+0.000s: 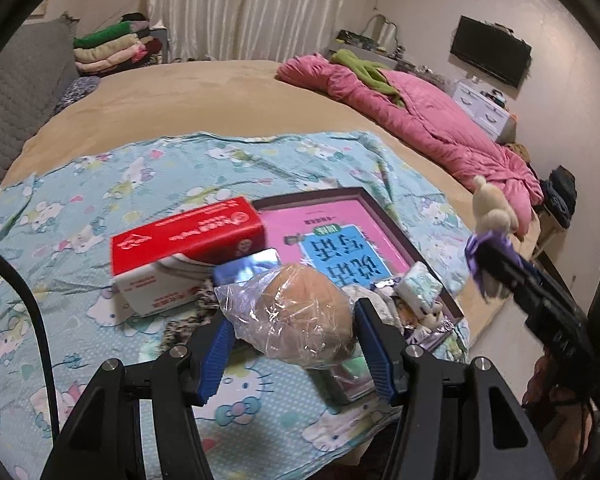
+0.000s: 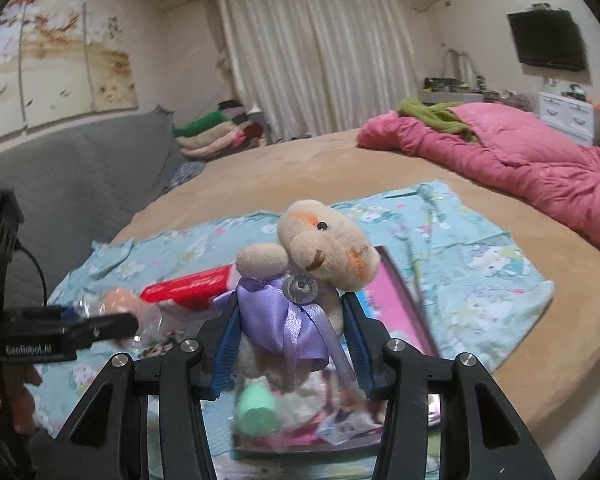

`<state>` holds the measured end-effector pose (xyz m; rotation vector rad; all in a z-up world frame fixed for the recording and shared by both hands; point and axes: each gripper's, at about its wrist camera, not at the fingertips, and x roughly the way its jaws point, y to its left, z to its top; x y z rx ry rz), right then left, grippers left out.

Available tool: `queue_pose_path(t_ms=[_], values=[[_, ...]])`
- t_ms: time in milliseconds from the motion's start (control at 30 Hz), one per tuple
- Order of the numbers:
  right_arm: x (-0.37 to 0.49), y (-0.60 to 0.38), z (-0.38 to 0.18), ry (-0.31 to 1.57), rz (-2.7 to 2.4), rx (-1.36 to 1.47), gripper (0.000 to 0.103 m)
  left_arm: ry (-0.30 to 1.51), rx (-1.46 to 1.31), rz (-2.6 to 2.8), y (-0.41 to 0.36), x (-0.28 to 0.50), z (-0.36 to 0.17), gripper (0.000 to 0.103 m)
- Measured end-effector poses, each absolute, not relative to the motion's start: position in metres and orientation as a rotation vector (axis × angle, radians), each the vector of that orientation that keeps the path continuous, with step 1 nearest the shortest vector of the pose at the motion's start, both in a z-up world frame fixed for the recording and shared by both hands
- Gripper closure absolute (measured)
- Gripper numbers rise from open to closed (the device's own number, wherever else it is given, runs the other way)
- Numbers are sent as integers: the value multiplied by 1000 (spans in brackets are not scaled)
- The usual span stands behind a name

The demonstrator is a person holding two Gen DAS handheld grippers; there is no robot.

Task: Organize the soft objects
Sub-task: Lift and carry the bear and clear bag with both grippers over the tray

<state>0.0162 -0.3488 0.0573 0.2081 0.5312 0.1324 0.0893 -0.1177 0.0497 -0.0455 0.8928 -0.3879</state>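
I've got the plush bear (image 2: pixel 324 248) with its purple bow pinched in my right gripper (image 2: pixel 290 336), lifted above the cat-print sheet (image 1: pixel 80 184). My left gripper (image 1: pixel 296 344) clamps the plastic-wrapped bun (image 1: pixel 300 312). Red box (image 1: pixel 188 236), pink book (image 1: pixel 340 240) and tissue pack (image 1: pixel 420 284) crowd underneath; pink quilt (image 1: pixel 440 128) well apart.

Left claw (image 1: pixel 296 344), right claw (image 2: pixel 290 344): black frames, blue ribbed pads, silver screws, black cable.
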Motion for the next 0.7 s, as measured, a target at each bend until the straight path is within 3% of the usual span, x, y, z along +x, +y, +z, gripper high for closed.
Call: queue_pose_path(t_ms=[700], values=[[27, -365, 34, 583, 116, 218, 53, 1005, 41, -453, -191, 130, -11, 44]])
